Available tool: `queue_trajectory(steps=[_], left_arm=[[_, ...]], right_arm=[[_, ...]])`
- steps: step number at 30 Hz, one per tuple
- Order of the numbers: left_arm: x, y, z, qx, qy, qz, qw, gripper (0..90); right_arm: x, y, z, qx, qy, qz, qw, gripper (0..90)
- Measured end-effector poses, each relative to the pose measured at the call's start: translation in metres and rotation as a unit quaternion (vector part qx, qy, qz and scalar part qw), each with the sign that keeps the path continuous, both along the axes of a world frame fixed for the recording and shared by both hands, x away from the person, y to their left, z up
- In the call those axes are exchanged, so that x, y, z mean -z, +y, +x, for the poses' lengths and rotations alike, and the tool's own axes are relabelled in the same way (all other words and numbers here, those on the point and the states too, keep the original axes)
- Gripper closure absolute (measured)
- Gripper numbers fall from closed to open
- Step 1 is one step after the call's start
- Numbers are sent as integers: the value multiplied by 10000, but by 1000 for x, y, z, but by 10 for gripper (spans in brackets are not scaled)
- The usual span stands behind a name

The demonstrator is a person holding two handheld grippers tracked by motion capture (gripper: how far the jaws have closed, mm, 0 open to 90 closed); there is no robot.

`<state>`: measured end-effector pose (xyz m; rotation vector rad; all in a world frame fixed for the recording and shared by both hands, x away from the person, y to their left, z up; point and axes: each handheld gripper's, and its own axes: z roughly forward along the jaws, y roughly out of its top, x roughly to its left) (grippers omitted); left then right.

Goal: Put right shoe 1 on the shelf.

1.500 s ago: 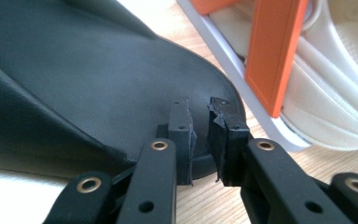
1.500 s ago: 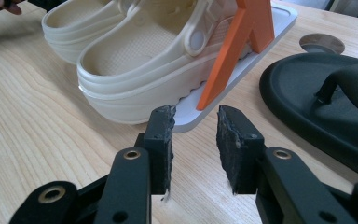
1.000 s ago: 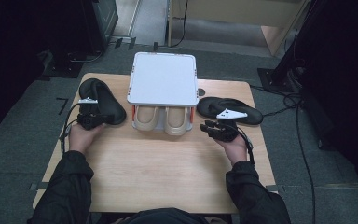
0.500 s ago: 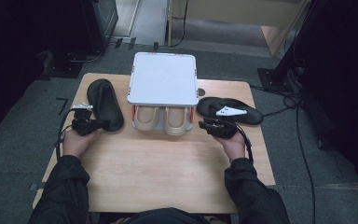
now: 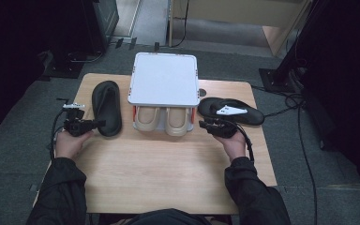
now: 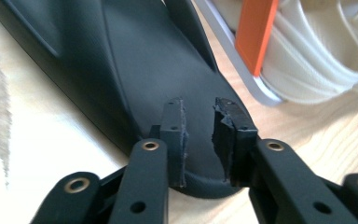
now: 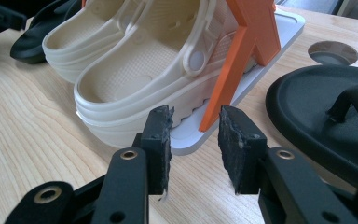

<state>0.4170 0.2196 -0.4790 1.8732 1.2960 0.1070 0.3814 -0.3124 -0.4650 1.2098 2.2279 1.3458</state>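
A black slipper lies flat on the wooden table, left of a white rack. My left gripper is at the slipper's near heel end. Its jaws have just been opening and stand apart, with the heel rim between them and the pads off it. My right gripper is open and holds nothing. It points at the rack's front right orange leg and the nearer cream clog. A black flip-flop lies just right of it.
Two cream clogs sit side by side under the rack's white top. A round cable hole is in the table behind the flip-flop. Bare wood stretches between the rack and the person's body. Cables trail off both table sides.
The slipper has swung from a slant to lie straight beside the rack. My left gripper has drawn back to the left and its jaws have parted off the heel. The right gripper has kept still.
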Motion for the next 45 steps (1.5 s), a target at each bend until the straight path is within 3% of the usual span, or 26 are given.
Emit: queue_trajectory(steps=[5,8,12,15,18,23,24,27,39,45], left_arm=[[-7,7,10,-141,-113,15,9998,614],[-11,11,18,-206,-186,24,9996,602],[-15,16,27,-296,-123,46,9995,592],[-15,17,33,-361,-178,4,9992,575],[-15,16,42,-368,-169,101,9991,562],[-10,16,58,-390,-107,276,9988,561],[-6,19,64,-474,-73,111,9988,560],[1,20,71,-439,2,106,9990,557],[13,7,83,-353,-7,197,9992,551],[15,10,85,-442,-16,94,9990,617]], right_arm=[[1,1,-1,-47,82,-53,9999,647],[1,2,-2,-65,103,-81,9999,646],[1,1,-3,-81,186,-115,9997,641],[1,0,-6,-76,138,-111,9998,639],[2,-2,-10,-54,100,-135,9998,639],[2,-3,-15,-48,118,-123,9998,632],[2,-4,-17,-36,193,-156,9997,629],[4,-5,-20,26,131,-141,9998,629],[3,-13,-28,148,147,-151,9997,625],[4,-15,-30,196,138,-162,9996,623]])
